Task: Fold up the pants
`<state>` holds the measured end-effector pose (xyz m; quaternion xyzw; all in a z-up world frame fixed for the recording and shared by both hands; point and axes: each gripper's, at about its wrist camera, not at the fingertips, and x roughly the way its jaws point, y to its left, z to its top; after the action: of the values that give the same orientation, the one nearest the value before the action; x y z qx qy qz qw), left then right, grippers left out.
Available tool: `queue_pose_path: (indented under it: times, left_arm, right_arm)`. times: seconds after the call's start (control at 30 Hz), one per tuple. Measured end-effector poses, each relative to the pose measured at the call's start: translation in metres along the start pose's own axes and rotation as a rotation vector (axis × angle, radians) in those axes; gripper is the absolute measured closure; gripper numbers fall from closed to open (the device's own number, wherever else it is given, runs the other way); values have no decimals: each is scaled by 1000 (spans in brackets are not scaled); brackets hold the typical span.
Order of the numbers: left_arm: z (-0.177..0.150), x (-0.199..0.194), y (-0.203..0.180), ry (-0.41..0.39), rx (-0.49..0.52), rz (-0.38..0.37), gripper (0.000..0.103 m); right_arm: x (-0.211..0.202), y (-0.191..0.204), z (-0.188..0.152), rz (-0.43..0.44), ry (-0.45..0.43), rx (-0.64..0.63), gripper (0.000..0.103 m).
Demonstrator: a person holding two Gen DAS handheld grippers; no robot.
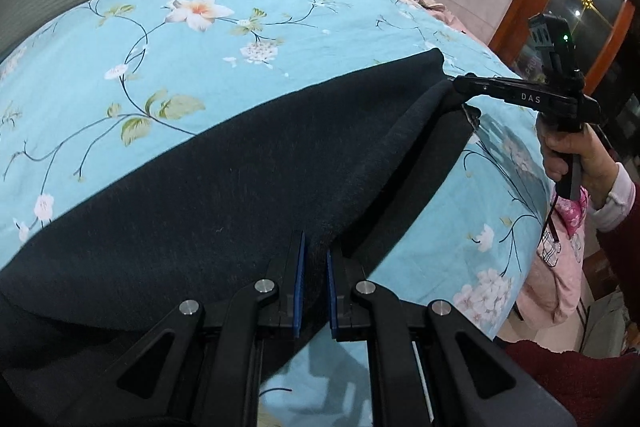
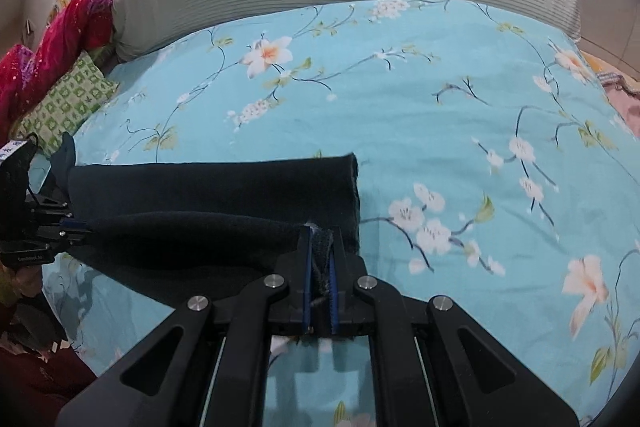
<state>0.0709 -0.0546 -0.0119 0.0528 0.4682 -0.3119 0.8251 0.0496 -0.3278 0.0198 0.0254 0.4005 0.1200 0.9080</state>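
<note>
Matt fuzzy dark knit pants (image 1: 208, 195), smooth printed cotton bedsheet (image 1: 280, 39)

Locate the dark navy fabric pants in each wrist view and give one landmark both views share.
Left wrist view: the dark navy fabric pants spread across the centre and lower left.
Right wrist view: the pants lie centre-left, their cut end toward the middle.
Shared landmark: the light blue floral bedsheet under them.
</note>
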Motion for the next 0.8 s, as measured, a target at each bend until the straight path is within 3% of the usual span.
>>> queue_pose_path:
  times: [0.2,0.3,0.47,0.53,0.63,0.7,0.8]
  left_arm:
    - [-8,11,-6,21,15,10,94]
    - [-16,11,-9,26,5,-9,83]
    - [-25,2,-8,12,-53,-25,63]
    - [-30,-8,-5,-5,-103,-35,47]
    - [-36,-23,1,-34,-179,-7,34]
    - [-42,-35,9,-49,-245,36,27]
    - [-50,-57,35,-76,-386,100,25]
  right_arm:
    - [-6,-3,-14,-31,6,20,95]
    - [-14,0,-21,-53,11,39,94]
    - [-43,8,-36,-122,-41,78,60]
    - [-55,12,-39,-97,-79,108,51]
    - [-65,22,-41,-40,-131,137,49]
    - [-62,34,-40,9,-137,148,49]
    - [-49,57,-35,75,-120,126,48]
